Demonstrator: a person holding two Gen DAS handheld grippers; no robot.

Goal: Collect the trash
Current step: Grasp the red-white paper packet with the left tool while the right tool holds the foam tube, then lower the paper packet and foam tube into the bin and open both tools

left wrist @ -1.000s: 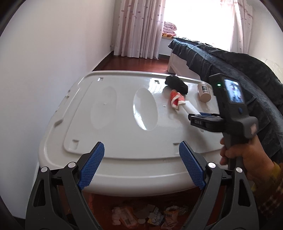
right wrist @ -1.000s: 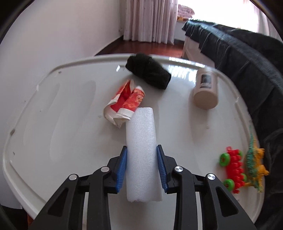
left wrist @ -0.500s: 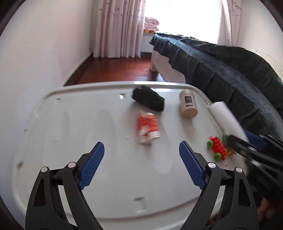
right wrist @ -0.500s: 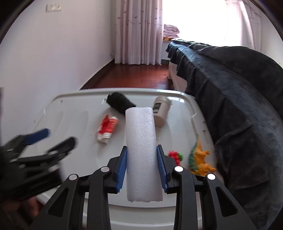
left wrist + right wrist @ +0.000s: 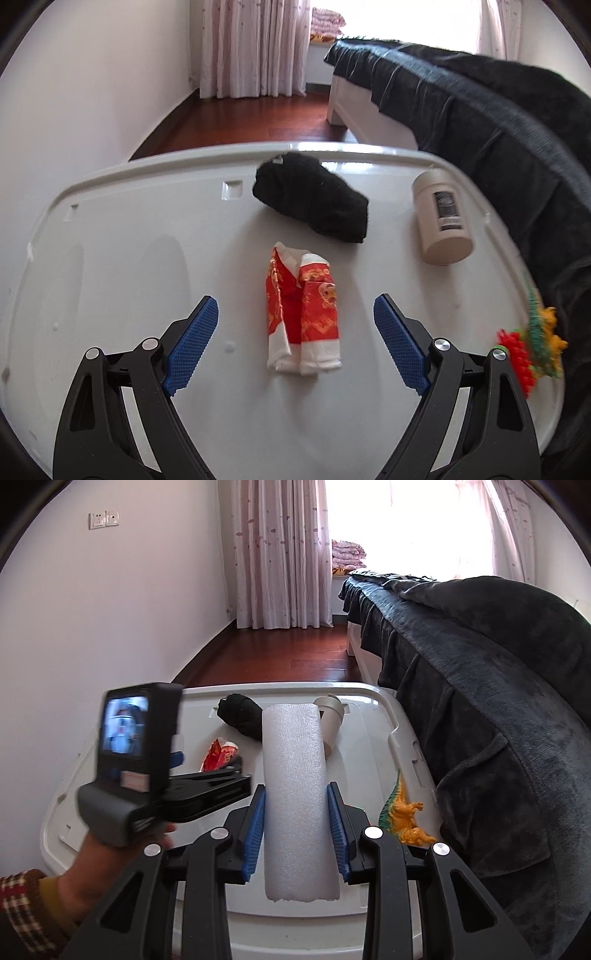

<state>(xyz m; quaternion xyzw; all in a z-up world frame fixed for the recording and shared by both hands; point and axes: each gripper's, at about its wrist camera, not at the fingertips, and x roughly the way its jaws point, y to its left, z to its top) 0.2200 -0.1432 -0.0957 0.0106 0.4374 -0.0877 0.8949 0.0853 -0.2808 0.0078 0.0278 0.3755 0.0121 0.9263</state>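
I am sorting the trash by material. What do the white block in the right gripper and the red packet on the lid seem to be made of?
White block: probably foam, with a matt, finely pitted surface. Red packet: seems thin printed paper or film, creased and folded; I cannot tell which.

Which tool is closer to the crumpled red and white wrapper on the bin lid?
Left. The left tool is open with the red and white wrapper between its fingers. The right tool is farther back, shut on a white foam piece.
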